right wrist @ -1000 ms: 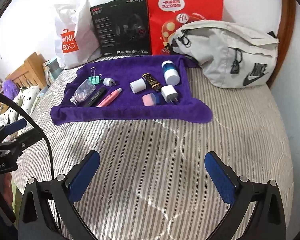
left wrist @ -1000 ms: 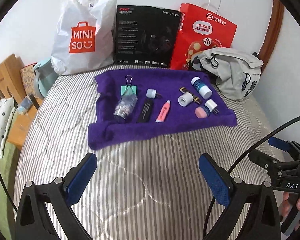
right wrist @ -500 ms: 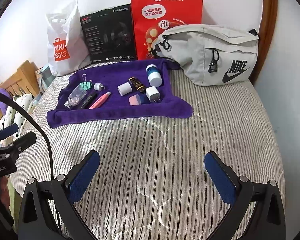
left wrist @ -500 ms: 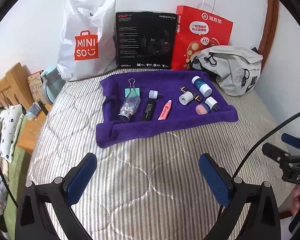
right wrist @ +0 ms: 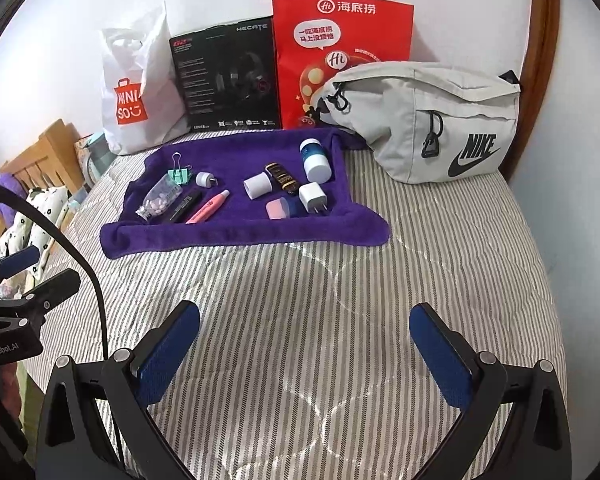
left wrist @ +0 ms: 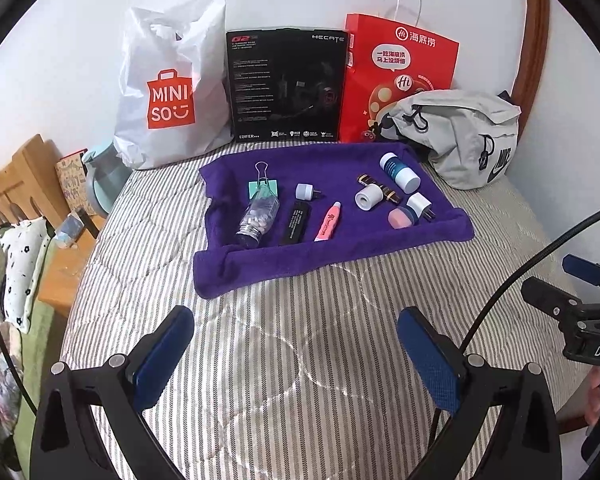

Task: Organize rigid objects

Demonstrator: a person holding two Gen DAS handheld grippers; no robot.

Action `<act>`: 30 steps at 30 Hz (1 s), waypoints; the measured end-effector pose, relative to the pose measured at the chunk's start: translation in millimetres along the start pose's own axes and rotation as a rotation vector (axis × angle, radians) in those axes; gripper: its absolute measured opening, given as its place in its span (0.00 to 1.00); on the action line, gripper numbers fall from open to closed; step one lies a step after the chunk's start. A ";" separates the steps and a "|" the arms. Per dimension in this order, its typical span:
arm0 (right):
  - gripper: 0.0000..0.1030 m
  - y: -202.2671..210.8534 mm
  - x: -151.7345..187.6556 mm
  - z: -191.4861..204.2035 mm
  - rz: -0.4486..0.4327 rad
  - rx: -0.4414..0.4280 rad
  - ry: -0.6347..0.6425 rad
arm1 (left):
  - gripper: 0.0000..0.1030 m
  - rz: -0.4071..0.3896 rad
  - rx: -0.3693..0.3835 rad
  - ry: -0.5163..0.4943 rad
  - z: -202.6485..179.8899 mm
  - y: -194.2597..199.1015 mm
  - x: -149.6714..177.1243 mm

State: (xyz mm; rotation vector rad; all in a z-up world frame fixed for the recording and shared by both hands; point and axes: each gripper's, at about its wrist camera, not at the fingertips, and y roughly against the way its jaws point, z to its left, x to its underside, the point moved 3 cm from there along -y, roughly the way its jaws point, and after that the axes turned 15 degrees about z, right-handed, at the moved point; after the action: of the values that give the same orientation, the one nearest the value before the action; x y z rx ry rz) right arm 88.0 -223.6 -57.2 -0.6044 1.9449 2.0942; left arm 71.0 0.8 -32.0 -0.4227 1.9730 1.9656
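both views pulled back, miniso bag (left wrist: 168,96), perhaps edifier box (left wrist: 286,88)

Right hand-held gripper (right wrist: 305,354) spread wide above striped bed (right wrist: 340,300); purple towel (right wrist: 228,236) beyond.

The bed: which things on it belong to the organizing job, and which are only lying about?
For the job:
purple towel
clear glass bottle of pebbles
pink tube
white plug charger
blue-and-white jar

Lying about:
grey Nike bag
red paper bag
black headset box
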 end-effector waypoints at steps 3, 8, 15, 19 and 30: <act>1.00 0.1 0.8 1.9 0.001 0.006 0.005 | 1.00 0.000 0.000 0.002 0.5 0.3 0.5; 1.00 1.5 3.1 4.3 -0.001 0.006 0.010 | 1.00 0.002 0.005 0.002 2.3 1.2 1.7; 1.00 2.2 3.9 6.1 0.001 0.005 0.016 | 1.00 -0.001 0.003 0.011 5.8 3.8 2.3; 1.00 3.6 4.6 8.2 -0.002 0.007 0.023 | 1.00 -0.002 0.007 0.011 5.9 4.3 2.9; 1.00 5.3 4.8 9.7 -0.006 0.020 0.034 | 1.00 0.007 -0.001 0.008 5.6 3.4 4.2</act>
State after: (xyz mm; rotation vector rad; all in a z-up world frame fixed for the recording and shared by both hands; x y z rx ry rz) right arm 80.0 -215.1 -54.1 -0.6451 1.9774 2.0713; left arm 65.9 6.5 -30.8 -0.4257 1.9811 1.9719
